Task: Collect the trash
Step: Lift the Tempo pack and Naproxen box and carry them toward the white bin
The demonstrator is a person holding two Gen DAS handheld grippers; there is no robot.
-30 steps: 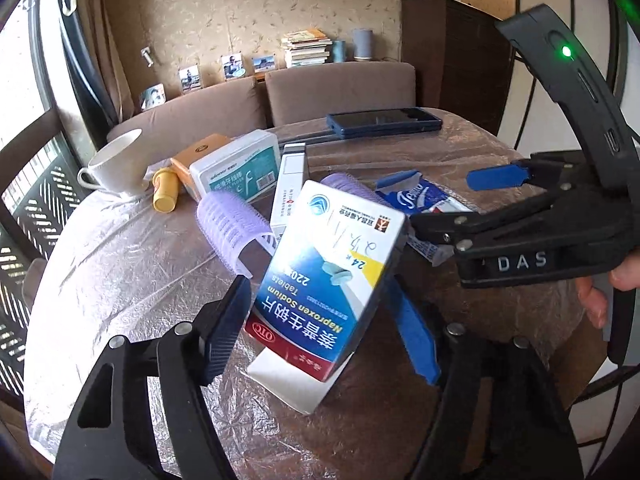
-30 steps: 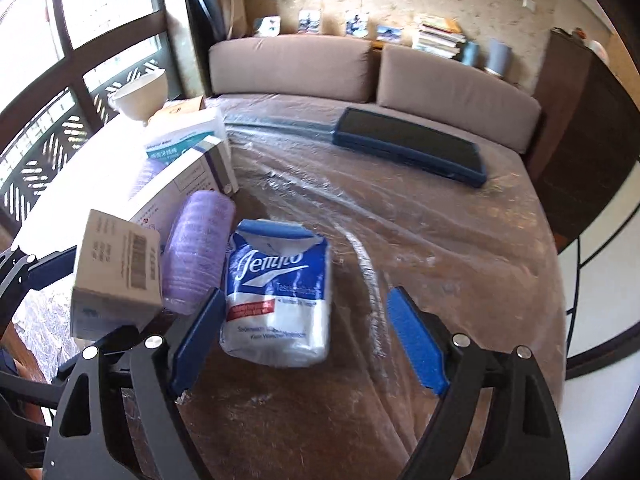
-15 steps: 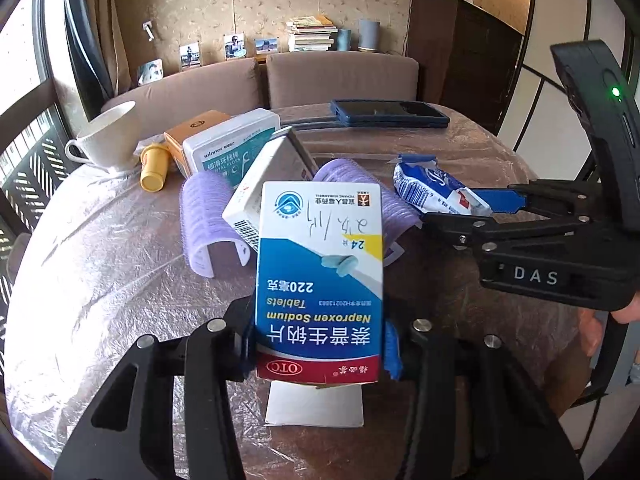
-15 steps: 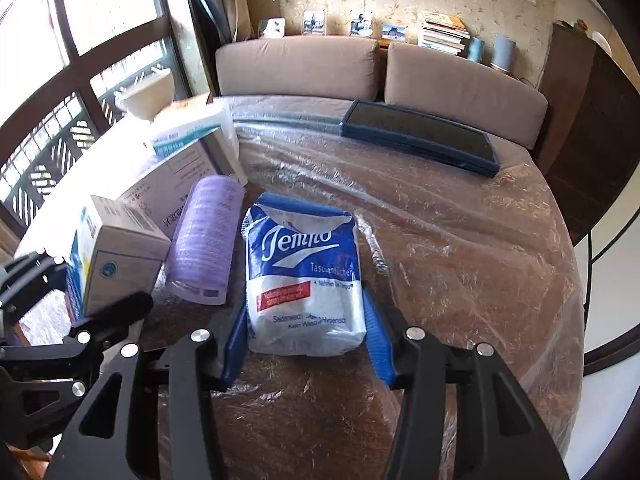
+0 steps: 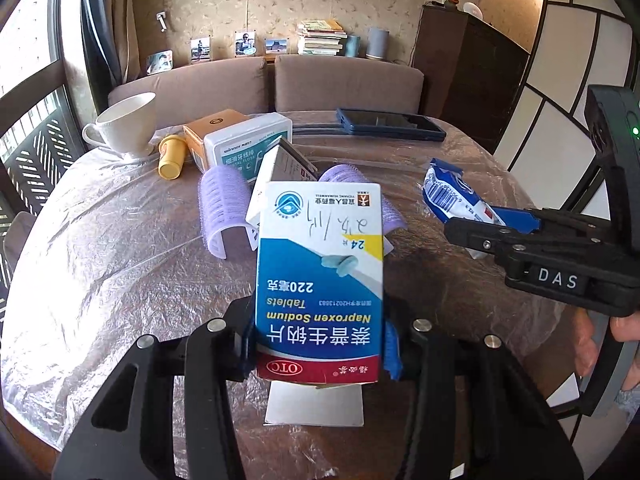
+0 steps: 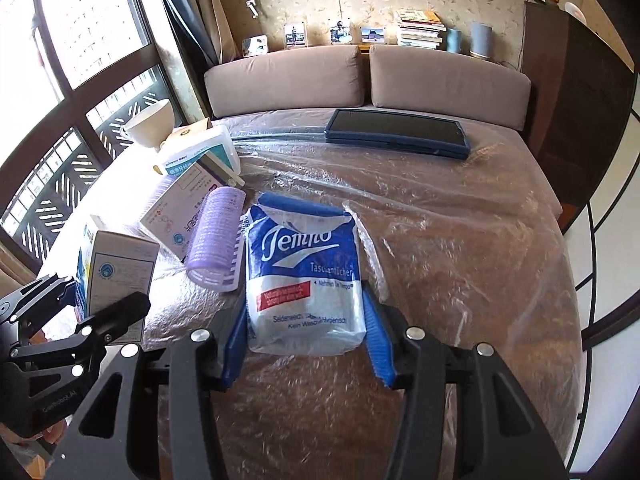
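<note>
barcode (image 5: 445, 192) only in left view

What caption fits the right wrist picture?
Right gripper clamps a Tempo tissue pack on the plastic-covered table, beside a purple hair roller.

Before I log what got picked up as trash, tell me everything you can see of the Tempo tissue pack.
The Tempo tissue pack is a soft, crinkled plastic packet, blue on top and white below, with white Tempo lettering and a red label. It looks partly emptied and slack. The right tongs are shut on its lower end, blue pads pressing both sides. From the left camera it shows its barcoded side, tilted above the plastic-covered table.
</note>
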